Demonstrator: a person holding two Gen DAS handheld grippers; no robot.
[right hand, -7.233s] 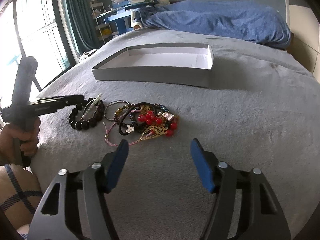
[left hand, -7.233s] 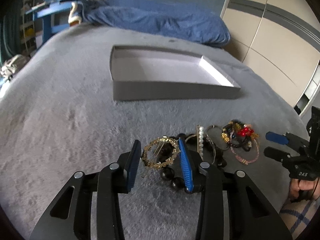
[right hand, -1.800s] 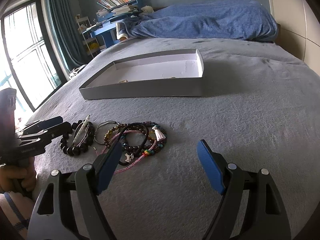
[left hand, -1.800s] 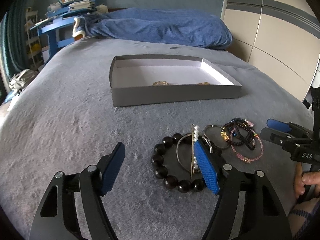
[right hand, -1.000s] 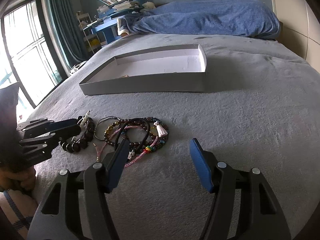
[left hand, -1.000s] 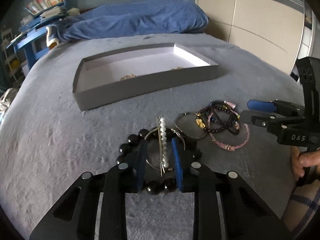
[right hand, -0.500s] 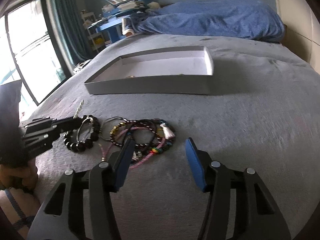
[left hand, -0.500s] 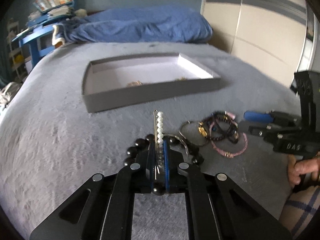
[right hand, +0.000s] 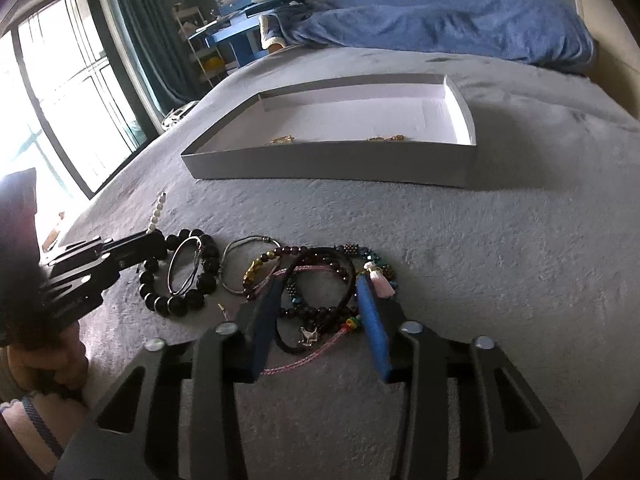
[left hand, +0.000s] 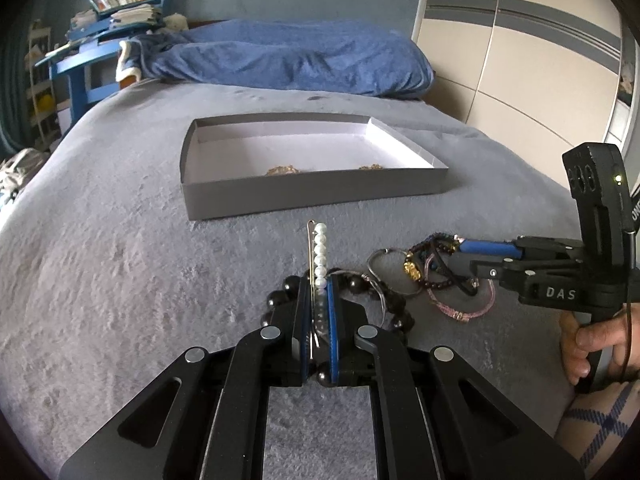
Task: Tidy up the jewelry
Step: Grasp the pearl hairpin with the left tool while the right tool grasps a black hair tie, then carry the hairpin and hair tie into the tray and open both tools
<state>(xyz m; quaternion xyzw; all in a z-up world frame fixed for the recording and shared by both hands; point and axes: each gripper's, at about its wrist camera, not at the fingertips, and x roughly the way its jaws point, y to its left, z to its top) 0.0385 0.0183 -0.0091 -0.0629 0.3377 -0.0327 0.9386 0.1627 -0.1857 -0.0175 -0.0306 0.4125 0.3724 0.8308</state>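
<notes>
We are partway through sorting jewelry into a shallow grey box [left hand: 316, 194] that sits on a grey bed [left hand: 100, 264], with two small gold pieces already lying against the box's near wall. The step in hand is a pickup on both sides. Our left tool [left hand: 319, 312], just short of the box's near wall, is pressed together on a pearl hair pin [left hand: 320, 252], whose free end points toward the box; a black bead bracelet [right hand: 176, 276] lies beneath it. Our right tool [right hand: 320, 316], nearer us than the box and to that pin's right, is closing around a tangle of bracelets [right hand: 316, 280] that lies between its blue pads, not yet pinched. Next, we judge, the pin must be lifted clear of the beads and carried over the box wall.
</notes>
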